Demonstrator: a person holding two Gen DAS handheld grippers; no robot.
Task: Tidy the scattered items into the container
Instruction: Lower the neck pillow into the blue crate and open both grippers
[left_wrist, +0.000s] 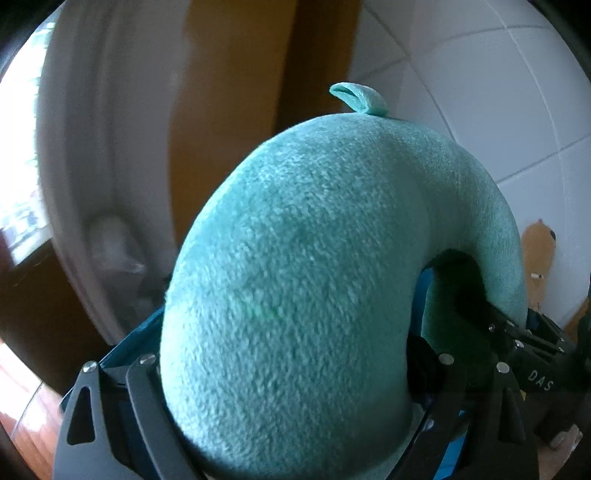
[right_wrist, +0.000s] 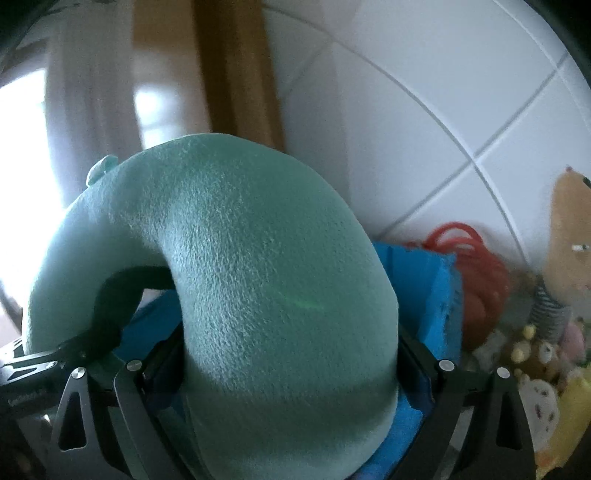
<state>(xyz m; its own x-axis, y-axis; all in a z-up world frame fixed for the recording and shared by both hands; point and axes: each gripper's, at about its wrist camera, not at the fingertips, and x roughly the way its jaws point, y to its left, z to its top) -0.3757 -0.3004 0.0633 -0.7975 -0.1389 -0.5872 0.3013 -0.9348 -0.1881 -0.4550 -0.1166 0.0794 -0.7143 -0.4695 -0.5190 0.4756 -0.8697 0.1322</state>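
A teal U-shaped plush neck pillow (left_wrist: 295, 277) fills both views. My left gripper (left_wrist: 284, 387) is shut on one end of it. My right gripper (right_wrist: 291, 373) is shut on the other end of the pillow (right_wrist: 258, 258). Each gripper shows at the edge of the other's view, the right one (left_wrist: 532, 343) at the right and the left one (right_wrist: 40, 365) at the left. The pillow hangs in the air between them, its small loop tab (left_wrist: 358, 98) on top. The container is not clearly in view.
A white tiled floor (right_wrist: 443, 110) lies beyond. A red coiled cord (right_wrist: 476, 266), a tan plush toy (right_wrist: 569, 236) and several small plush toys (right_wrist: 543, 354) lie at the right. A white curtain (left_wrist: 96, 147) and a wooden frame (left_wrist: 229, 110) stand at the left.
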